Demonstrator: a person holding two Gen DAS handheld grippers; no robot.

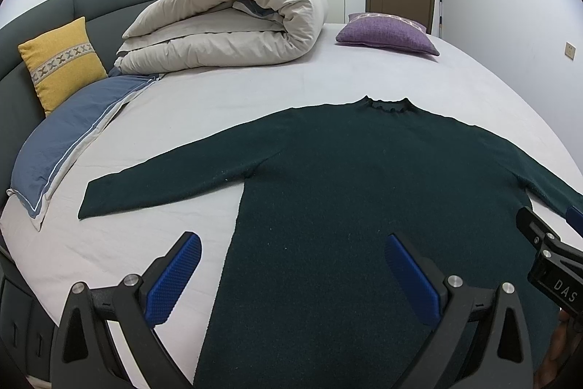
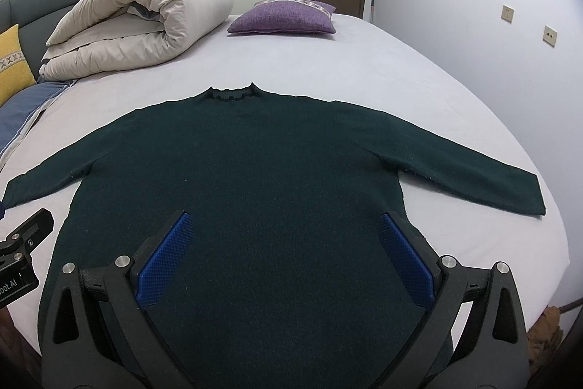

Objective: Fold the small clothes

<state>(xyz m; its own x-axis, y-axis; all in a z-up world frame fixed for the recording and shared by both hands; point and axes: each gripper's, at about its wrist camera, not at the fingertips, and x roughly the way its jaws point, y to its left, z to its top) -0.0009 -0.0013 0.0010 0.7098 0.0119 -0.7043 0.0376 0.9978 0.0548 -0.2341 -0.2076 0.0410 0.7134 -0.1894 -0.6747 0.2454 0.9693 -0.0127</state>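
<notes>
Dark green knitted sweater [image 2: 233,170] lies flat on pale bedsheet [image 2: 382,68], both sleeves spread wide, ruffled collar far end. Left gripper [image 1: 291,268] and right gripper [image 2: 286,243] hover over hem, jaws spread, nothing held. Best start: pinch sleeve cuff cleanly, bring across chest, avoid bunching. Knit smooth, unwrinkled.

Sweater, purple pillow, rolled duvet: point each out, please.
sweater [image 2: 237,177]: right wrist view, mid chest.
purple pillow [image 2: 282,17]: right wrist view, top face.
rolled duvet [image 1: 233,24]: left wrist view, outer roll.
</notes>
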